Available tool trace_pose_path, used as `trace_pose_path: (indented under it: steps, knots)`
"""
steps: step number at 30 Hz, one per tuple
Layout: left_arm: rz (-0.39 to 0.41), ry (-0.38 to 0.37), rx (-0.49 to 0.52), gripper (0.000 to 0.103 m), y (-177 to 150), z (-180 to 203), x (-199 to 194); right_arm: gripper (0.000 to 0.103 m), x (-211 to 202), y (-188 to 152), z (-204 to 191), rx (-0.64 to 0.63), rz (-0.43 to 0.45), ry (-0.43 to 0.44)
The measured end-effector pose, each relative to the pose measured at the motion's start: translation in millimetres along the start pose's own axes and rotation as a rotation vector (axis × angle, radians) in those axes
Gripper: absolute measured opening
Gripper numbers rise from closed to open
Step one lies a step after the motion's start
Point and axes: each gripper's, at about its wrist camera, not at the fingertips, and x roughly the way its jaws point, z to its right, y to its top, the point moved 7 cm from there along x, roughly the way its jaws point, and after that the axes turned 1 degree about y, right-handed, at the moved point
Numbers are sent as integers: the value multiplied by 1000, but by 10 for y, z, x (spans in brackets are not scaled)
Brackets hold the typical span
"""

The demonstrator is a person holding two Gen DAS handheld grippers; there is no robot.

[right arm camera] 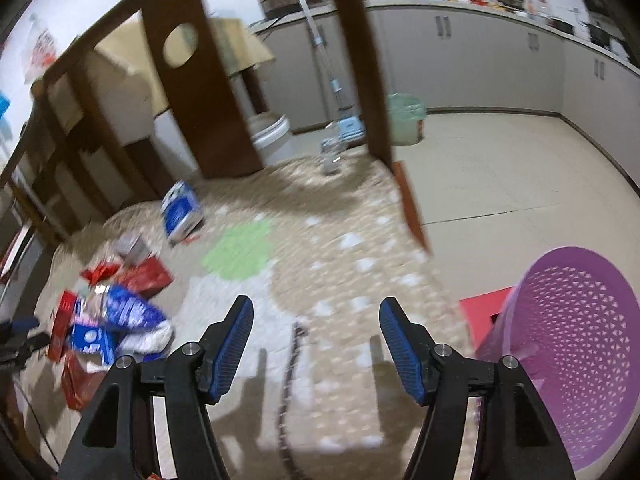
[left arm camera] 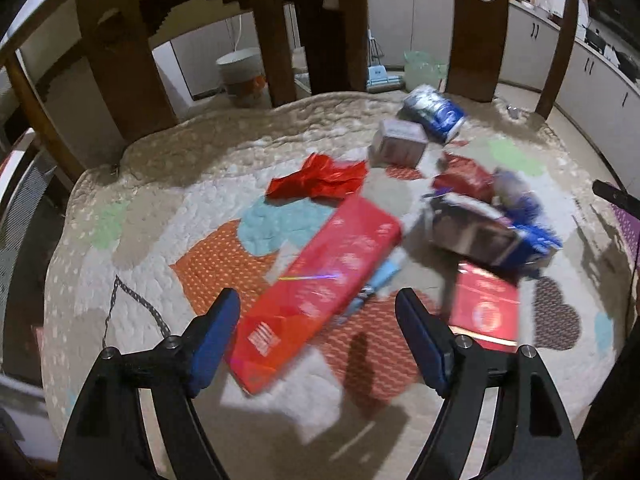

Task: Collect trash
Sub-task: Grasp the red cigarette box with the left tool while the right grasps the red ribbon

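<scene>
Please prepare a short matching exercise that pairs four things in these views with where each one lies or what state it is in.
Things:
1. long red cardboard box
2. crumpled red foil wrapper
3. purple perforated plastic basket
4. left gripper

Places or states:
A. beside the right gripper, at the rug's edge
B. open, holding nothing
C. on the rug between the left gripper's fingers
D. on the rug beyond the long box

Pairs: 1-C, 2-D, 3-A, 4-B
</scene>
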Motion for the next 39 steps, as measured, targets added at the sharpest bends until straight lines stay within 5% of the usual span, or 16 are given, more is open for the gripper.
trace_pose_path:
  steps: [12,16,21,29,39]
  knots:
    - [-33,-240,-79,79,-17,-12,327,70,132,174,-1153,-72,-123,229]
    - [-11,-194,-127,58,-93,-76,286,70,224,221,-1709,-126,-172,318]
    - [45,-205,-270,46,-224,-290,171,70,458,247,-2477,-206,-262,406]
    - [114,-236,-388,44,-321,-532,-16,70,1064,181,-3391,-411,-350,363]
    - [121,-286,-424,44,-364,-587,-50,77,1732,58,-3648,-592,-421,191]
